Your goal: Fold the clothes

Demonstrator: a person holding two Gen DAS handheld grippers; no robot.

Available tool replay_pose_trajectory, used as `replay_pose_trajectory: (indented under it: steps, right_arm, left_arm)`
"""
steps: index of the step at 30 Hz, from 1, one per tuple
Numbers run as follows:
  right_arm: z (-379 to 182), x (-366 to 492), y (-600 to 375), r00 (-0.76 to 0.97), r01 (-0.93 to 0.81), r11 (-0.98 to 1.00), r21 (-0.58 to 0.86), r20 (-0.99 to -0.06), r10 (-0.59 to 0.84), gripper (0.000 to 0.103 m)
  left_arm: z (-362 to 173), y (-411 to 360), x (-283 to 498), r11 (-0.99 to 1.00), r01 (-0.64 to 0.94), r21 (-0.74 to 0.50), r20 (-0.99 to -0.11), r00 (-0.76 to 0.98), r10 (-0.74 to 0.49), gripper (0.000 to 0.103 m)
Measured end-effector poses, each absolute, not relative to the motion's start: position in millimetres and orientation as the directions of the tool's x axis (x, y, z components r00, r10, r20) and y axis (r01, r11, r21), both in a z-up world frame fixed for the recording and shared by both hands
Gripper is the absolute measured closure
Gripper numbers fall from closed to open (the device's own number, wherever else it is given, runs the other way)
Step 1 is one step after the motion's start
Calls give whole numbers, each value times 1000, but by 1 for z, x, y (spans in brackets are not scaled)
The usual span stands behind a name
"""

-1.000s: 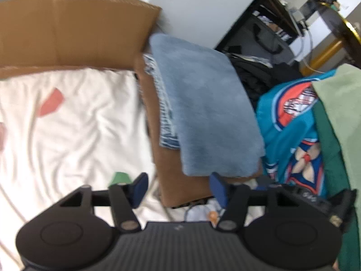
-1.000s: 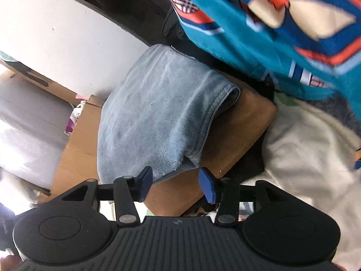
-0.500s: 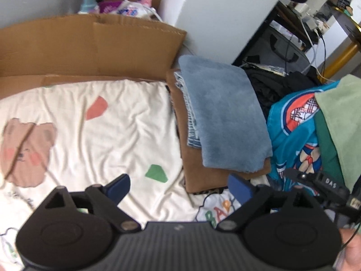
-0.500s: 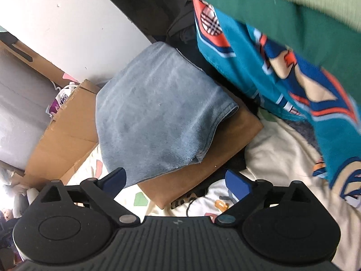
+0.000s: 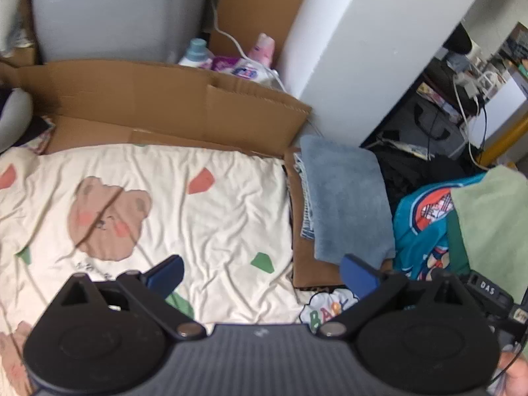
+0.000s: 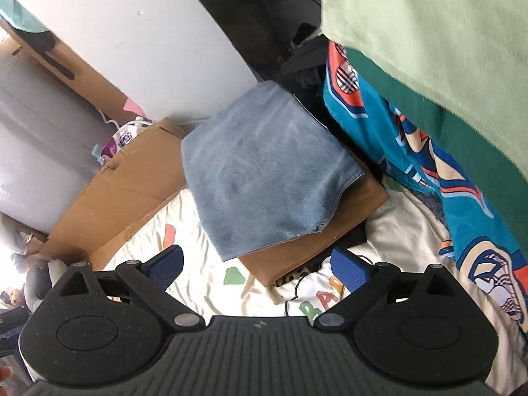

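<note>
Left gripper (image 5: pixel 260 272): jaws opening, empty. Right gripper (image 6: pixel 257 265): jaws apart, empty. Folded blue towel (image 6: pixel 264 168): on brown garment (image 6: pixel 356 211), at sheet's (image 5: pixel 204 231) right edge.

left gripper (image 5: pixel 260 275) opening, right gripper (image 6: pixel 257 267) wider, both apparently higher

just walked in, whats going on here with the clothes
A person is folding clothes with a handheld gripper in each hand. The folded blue garment lies on a brown folded piece atop the stack beside the cream bear-print sheet. Both the left gripper and right gripper have open, empty jaws. An unfolded pile waits nearby.
</note>
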State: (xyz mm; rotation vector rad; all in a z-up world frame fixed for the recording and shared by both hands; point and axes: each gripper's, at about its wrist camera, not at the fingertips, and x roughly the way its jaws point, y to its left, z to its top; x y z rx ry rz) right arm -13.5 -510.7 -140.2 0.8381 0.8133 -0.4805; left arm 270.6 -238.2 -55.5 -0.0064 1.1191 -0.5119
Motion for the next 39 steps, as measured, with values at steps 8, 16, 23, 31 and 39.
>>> replay_pose_trajectory:
  steps: [8,16,23,31,39]
  right_arm:
    - [-91,-6,-491,593,643,625,442,-804,-42,4]
    - [-33,-5,-460,604,582,690,430,-797,-12,4]
    - [11,-17,-427,624,506,743,437,-781,34,4]
    - [35,-29,-395,601,475,755,452,-793,97,4]
    - [48,-28,-353,583,407,803,436,-801,139,4]
  left_arm:
    - [-9,-186,244,913,341,-222,-857,379,-350,1]
    - [38,-135,219,932,293,-214,-847,419,-327,1]
    - [72,-92,184,943,262,-203,-838,451,-306,1]
    - [104,-38,149,957,219,-193,-821,498,-279,1]
    - [109,12,123,968,165,-191,-811,529,-251,1]
